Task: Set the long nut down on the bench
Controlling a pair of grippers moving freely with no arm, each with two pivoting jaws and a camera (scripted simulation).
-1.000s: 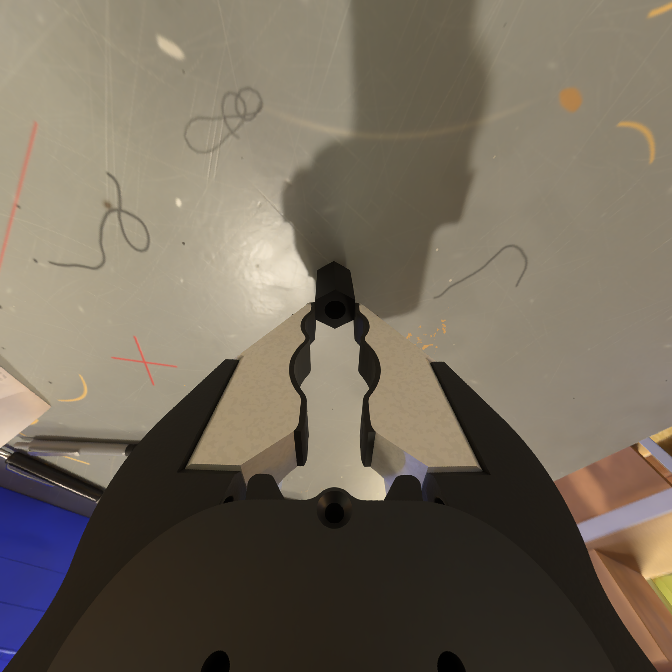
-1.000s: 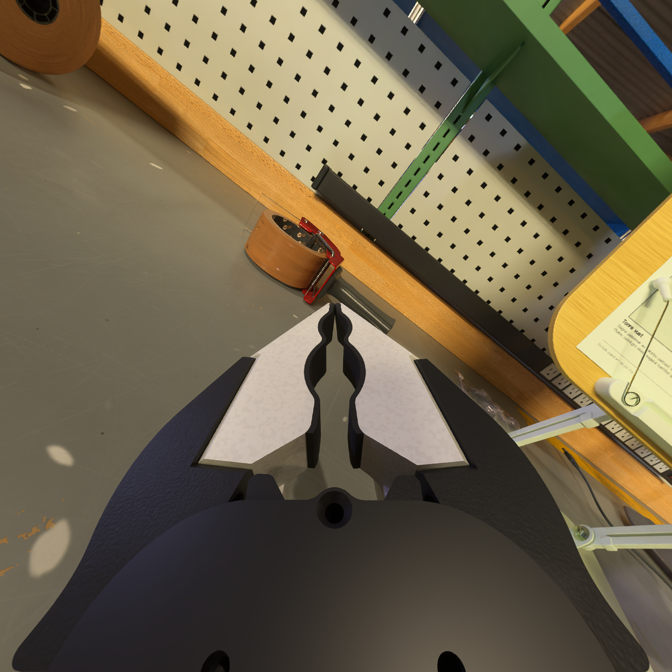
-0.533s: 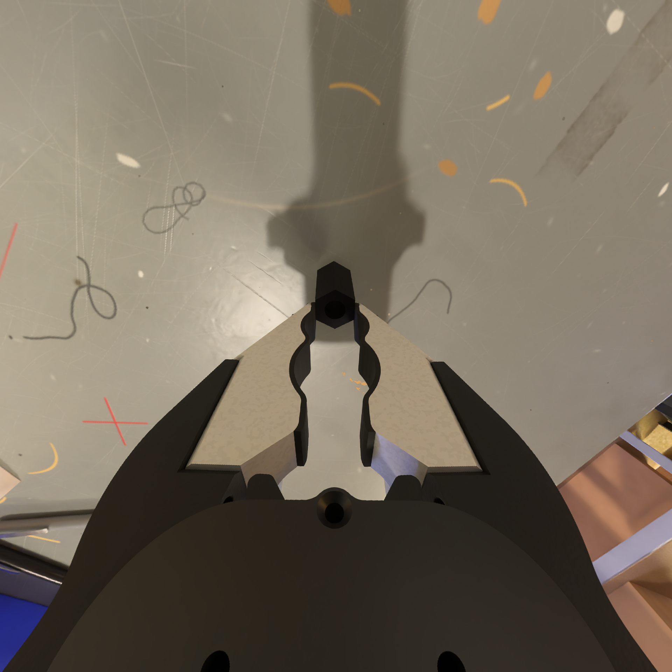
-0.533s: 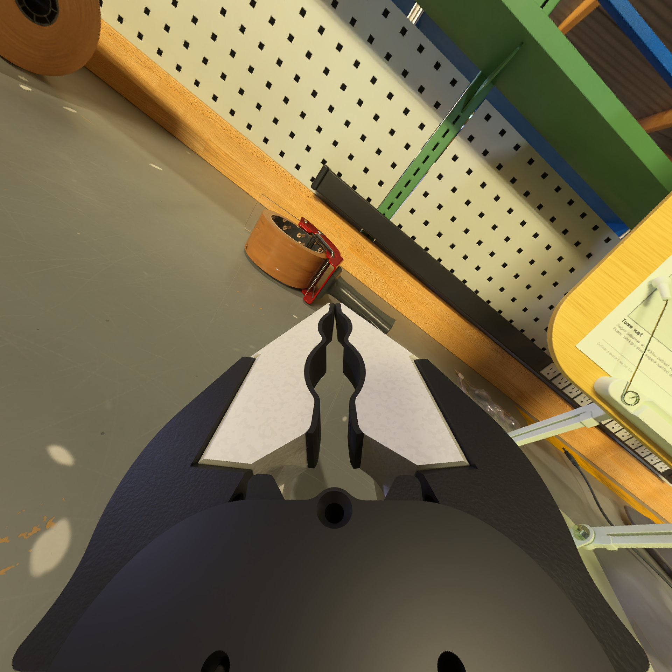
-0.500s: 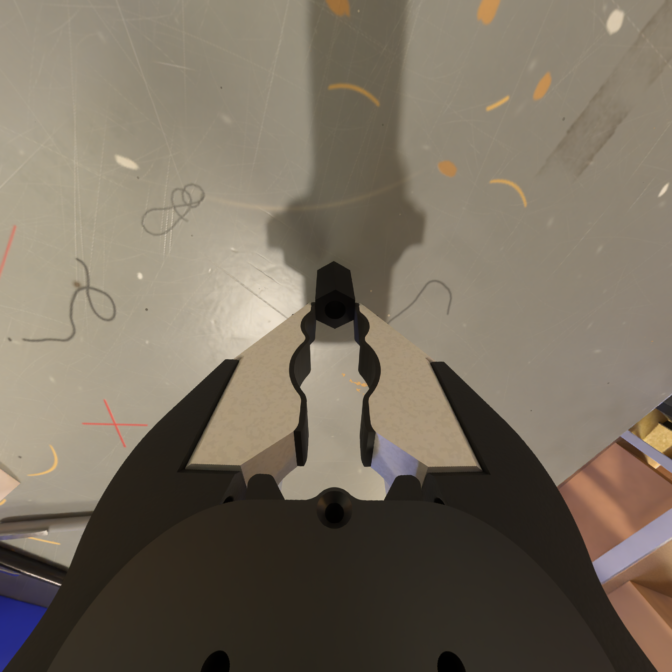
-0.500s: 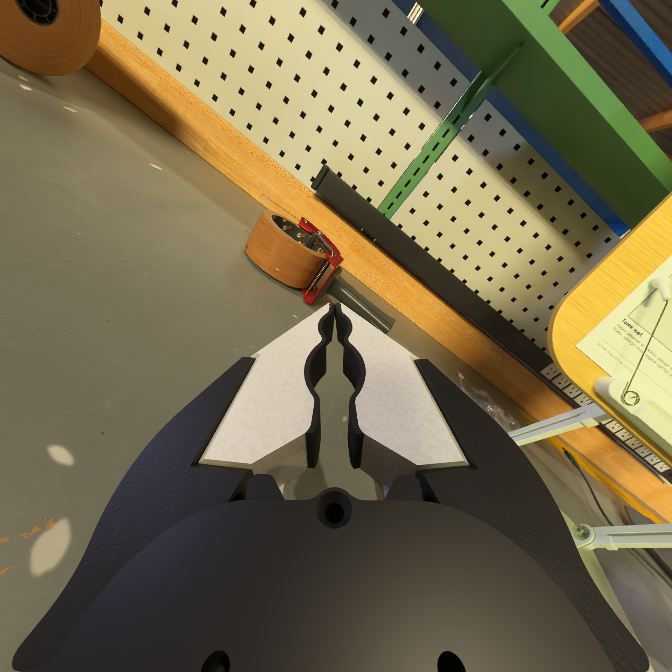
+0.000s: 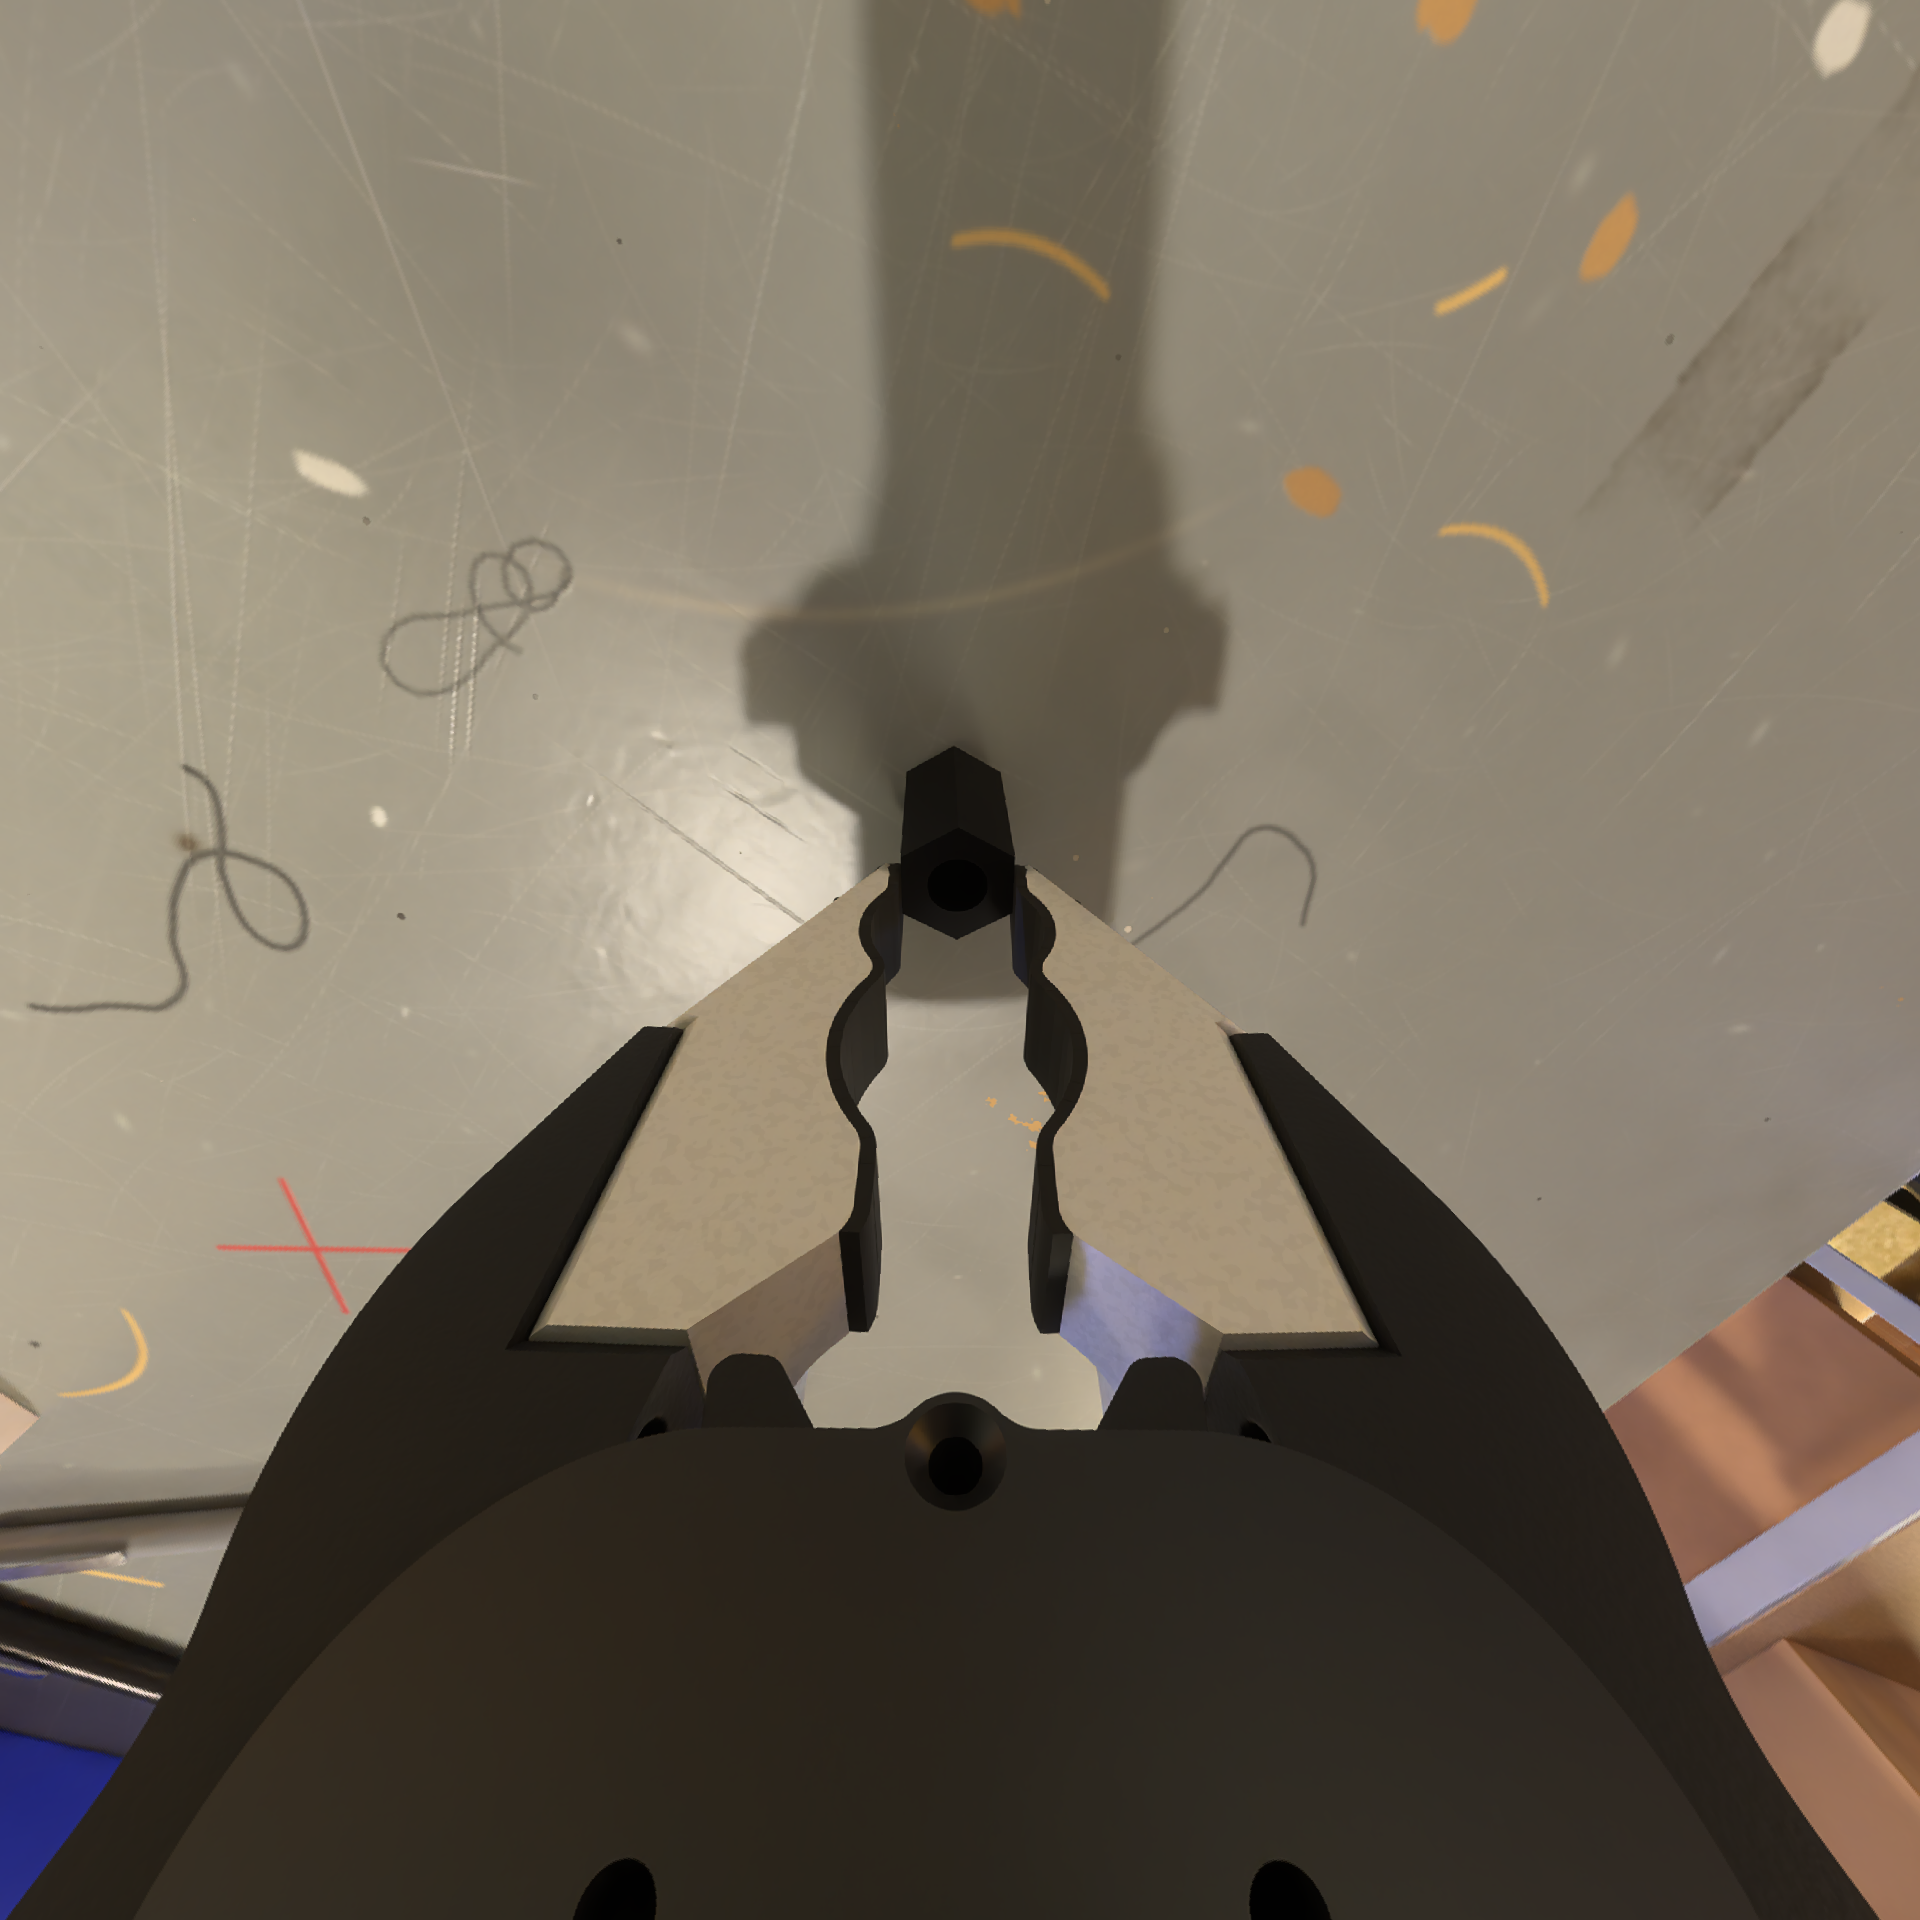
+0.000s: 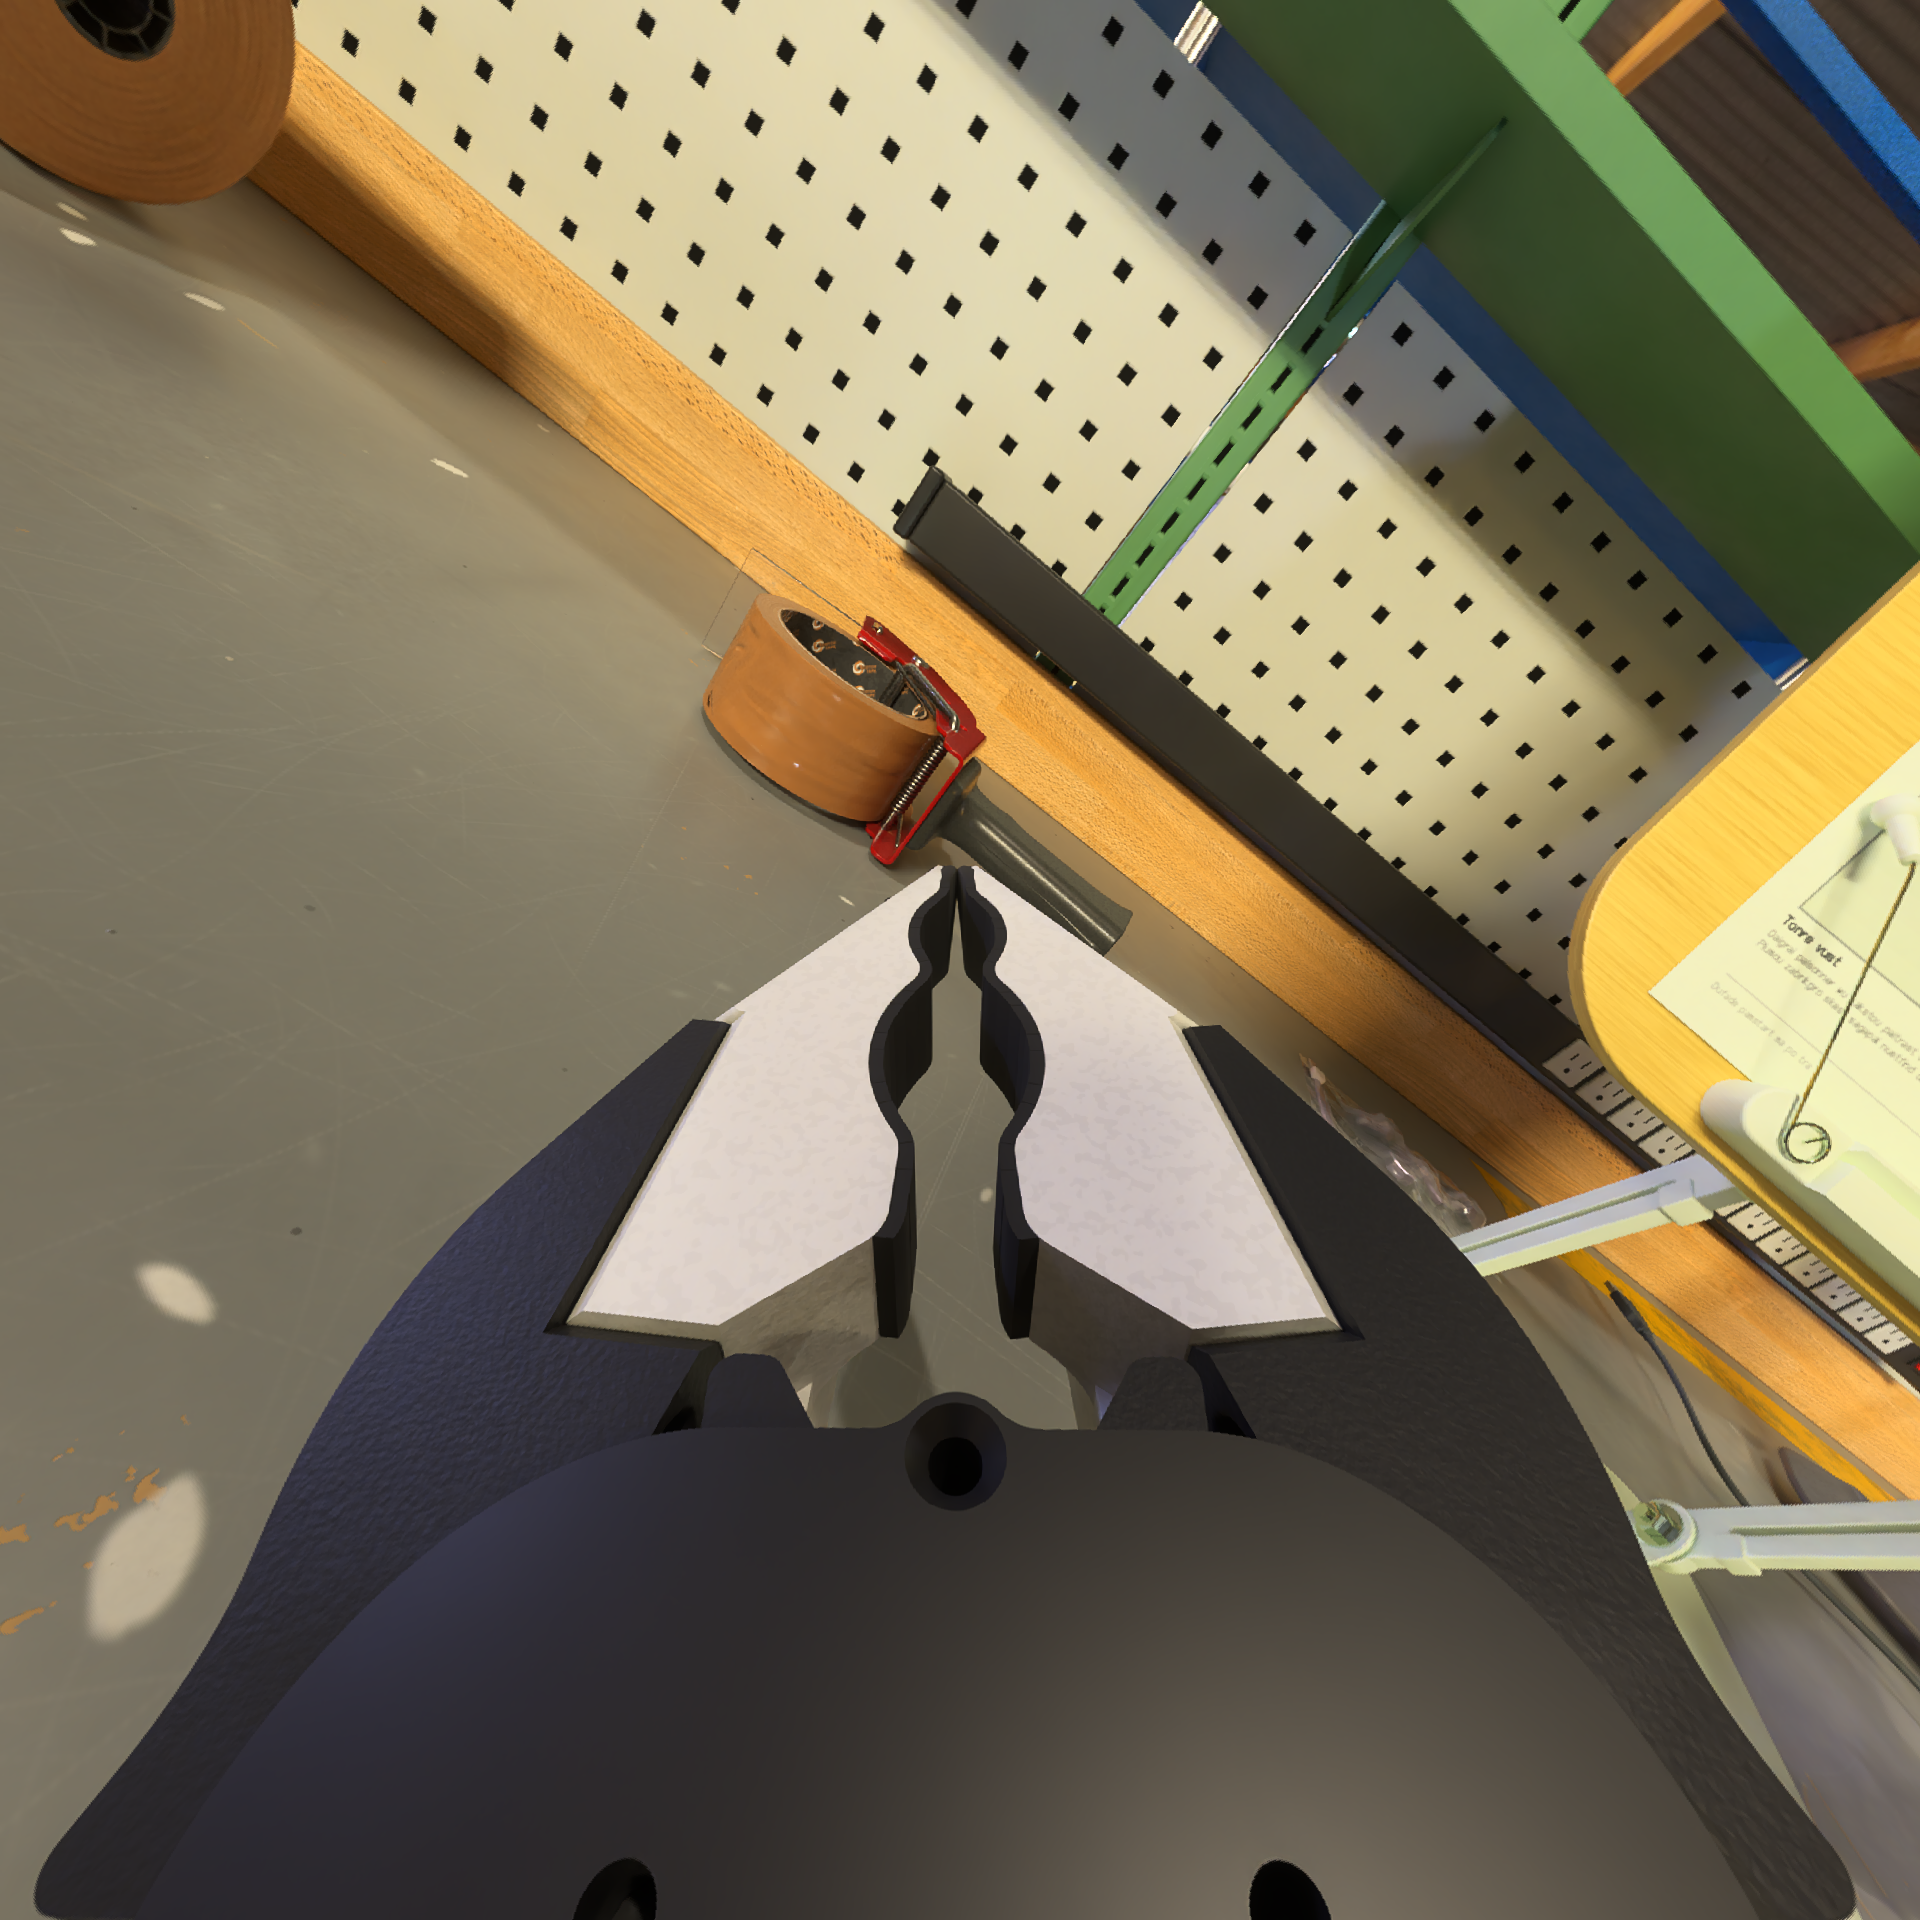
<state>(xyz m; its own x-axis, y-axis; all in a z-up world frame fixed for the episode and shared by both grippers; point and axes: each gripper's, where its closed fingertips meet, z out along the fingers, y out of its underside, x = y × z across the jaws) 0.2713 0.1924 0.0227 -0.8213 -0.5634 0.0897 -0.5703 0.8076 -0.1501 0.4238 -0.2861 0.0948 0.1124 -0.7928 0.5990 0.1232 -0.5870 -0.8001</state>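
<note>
Two views | scratched grey bench (image 7: 520,312) | pegboard (image 8: 1039,260) behind | tape dispenser (image 8: 831,717)

We see open grey bench (image 7: 1455,935) on all sides of the left tongs (image 7: 956,883): only flat scribbles, paint flecks and a red cross there, nothing raised. The long nut (image 7: 954,831) pinched at the tips is the only thing ahead. Bench edge runs lower right, with shelving below.

Right tongs (image 8: 954,883), tips nearly touching, have clear bench (image 8: 312,727) to their left. Straight ahead we're blocked close in: tape dispenser (image 8: 831,717), its handle just beyond the tips, then the wooden rail (image 8: 623,384) and pegboard (image 8: 935,208). On the right, a crumpled plastic bag (image 8: 1382,1153), lamp arms (image 8: 1579,1216) and a cable crowd the strip.
</note>
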